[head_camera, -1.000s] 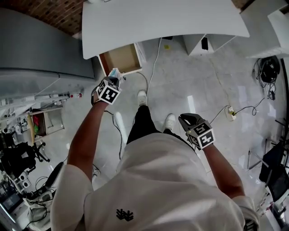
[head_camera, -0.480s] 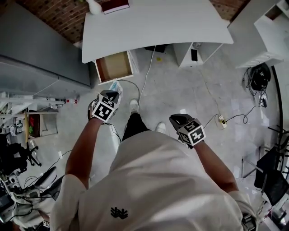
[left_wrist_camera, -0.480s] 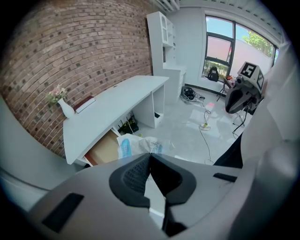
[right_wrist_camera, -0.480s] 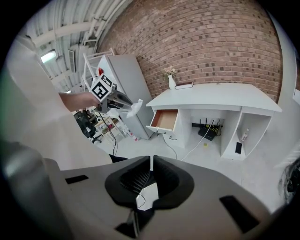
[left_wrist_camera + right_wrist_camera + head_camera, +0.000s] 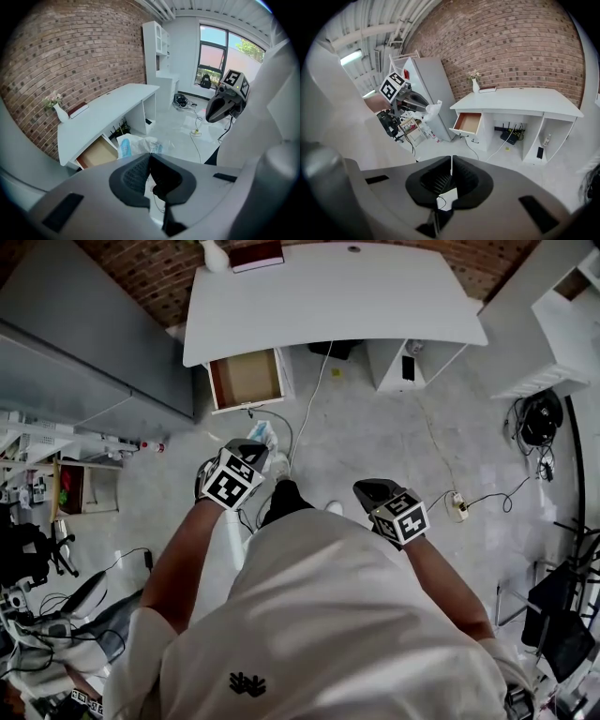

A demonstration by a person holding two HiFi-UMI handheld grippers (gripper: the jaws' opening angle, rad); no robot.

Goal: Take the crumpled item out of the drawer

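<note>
The crumpled item, a white and blue wad, is out of the drawer, pinched in the closed jaws of the left hand-held gripper above the floor. The drawer stands open under the white bench. The right hand-held gripper hangs well apart, its jaws pressed together on nothing

No legible text — shirt logo unreadable.

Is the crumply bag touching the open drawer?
Apart. The head view shows the crumpled plastic bag in the left gripper, with bare floor between it and the drawer.
</note>
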